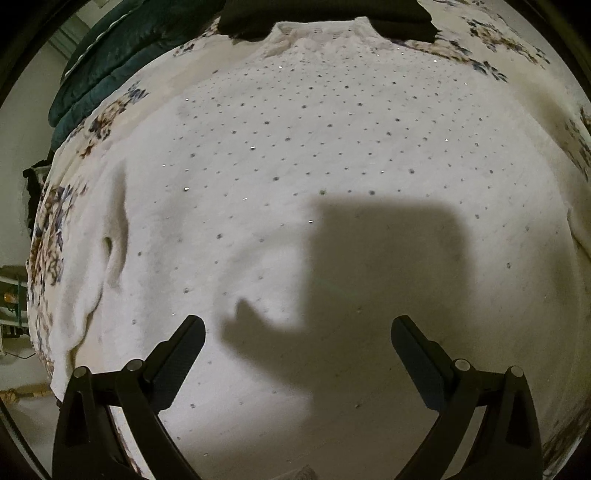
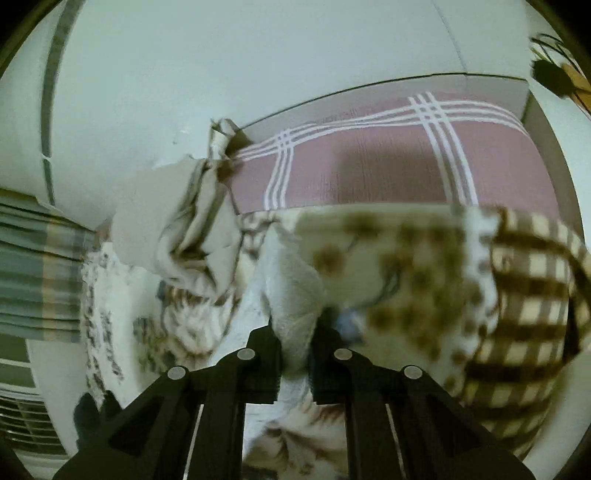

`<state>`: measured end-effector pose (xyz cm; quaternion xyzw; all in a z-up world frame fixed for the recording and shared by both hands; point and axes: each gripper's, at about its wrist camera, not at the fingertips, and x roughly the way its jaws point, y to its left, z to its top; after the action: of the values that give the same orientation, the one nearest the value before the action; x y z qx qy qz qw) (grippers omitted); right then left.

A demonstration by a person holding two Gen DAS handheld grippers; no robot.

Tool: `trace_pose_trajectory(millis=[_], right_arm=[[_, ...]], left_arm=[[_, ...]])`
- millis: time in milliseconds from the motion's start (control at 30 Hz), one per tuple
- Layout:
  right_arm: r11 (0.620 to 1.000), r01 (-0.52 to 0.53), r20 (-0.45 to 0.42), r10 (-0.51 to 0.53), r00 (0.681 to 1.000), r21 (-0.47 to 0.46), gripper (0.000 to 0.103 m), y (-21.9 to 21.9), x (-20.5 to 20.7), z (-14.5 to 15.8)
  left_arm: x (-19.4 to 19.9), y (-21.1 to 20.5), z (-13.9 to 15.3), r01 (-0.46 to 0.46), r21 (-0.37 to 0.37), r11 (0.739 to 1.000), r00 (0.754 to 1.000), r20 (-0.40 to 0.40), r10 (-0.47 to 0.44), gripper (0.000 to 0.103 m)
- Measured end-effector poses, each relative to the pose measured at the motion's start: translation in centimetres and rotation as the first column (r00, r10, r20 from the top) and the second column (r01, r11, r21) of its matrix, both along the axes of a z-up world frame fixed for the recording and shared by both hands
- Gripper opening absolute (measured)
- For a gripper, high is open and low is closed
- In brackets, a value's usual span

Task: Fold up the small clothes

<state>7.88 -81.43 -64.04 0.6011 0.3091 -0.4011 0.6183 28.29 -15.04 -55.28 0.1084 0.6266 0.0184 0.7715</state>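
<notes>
A white knitted sweater (image 1: 295,155) dotted with small sequins lies spread flat on a floral bed sheet (image 1: 48,236), its neck at the far end. My left gripper (image 1: 297,328) hangs open and empty above the sweater's lower part; its shadow falls on the cloth. My right gripper (image 2: 295,332) is shut on a fold of white fluffy cloth (image 2: 291,280), lifted off the bed; whether it belongs to the sweater I cannot tell.
A dark green quilt (image 1: 107,59) and a black garment (image 1: 325,18) lie at the far end of the bed. In the right wrist view a pink plaid pillow (image 2: 388,162), a brown checked garment (image 2: 524,306), a patterned cloth (image 2: 399,266) and a white wall (image 2: 221,59) show.
</notes>
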Motion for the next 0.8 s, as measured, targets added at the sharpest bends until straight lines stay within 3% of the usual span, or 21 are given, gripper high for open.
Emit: trace_pose_trajectory(millis=[67, 133, 200, 333, 367, 433, 633, 733, 800], right_arm=[[0.997, 0.006, -0.022, -0.004, 1.000, 0.074, 0.044, -0.5, 0.0, -1.5], [0.993, 0.041, 0.029, -0.044, 0.999, 0.106, 0.054, -0.5, -0.4, -2.5], [0.988, 0.083, 0.095, -0.096, 0.991, 0.133, 0.060, -0.2, -0.7, -3.5], [0.986, 0.114, 0.110, -0.128, 0.986, 0.125, 0.062, -0.3, -0.5, -4.6], [0.987, 0.122, 0.102, -0.132, 0.986, 0.101, 0.049, -0.2, -0.2, -4.4], [0.995, 0.085, 0.069, -0.089, 0.994, 0.055, 0.013, -0.2, 1.2, -3.4], [0.983, -0.132, 0.025, 0.136, 0.990, -0.124, 0.012, 4.5, 9.2, 4.9], [0.926, -0.326, -0.014, 0.329, 0.944, -0.191, 0.012, 10.2, 15.9, 9.5], [0.856, -0.461, -0.043, 0.465, 0.884, -0.233, 0.012, 15.7, 21.2, 12.0]], left_arm=[[0.2, -0.2, -0.3, -0.004, -0.005, 1.000, 1.000, -0.008, 0.004, 0.103], [0.3, -0.4, -0.7, -0.008, -0.009, 1.000, 1.000, -0.017, 0.008, 0.103], [0.5, -0.6, -1.0, -0.004, -0.010, 1.000, 1.000, -0.022, 0.004, 0.103], [0.7, -0.4, -1.5, 0.009, -0.010, 1.000, 1.000, -0.023, -0.009, 0.103], [0.8, -0.3, -1.5, 0.009, -0.009, 1.000, 1.000, -0.022, -0.009, 0.103], [1.0, 0.1, -1.5, -0.002, -0.010, 1.000, 1.000, -0.017, 0.002, 0.103], [1.6, 4.0, -0.4, -0.105, -0.014, 0.994, 0.994, 0.005, 0.105, 0.103], [1.8, 7.4, 0.2, -0.182, -0.014, 0.983, 0.983, 0.020, 0.182, 0.103], [2.0, 10.2, 0.6, -0.237, -0.011, 0.971, 0.971, 0.031, 0.237, 0.103]])
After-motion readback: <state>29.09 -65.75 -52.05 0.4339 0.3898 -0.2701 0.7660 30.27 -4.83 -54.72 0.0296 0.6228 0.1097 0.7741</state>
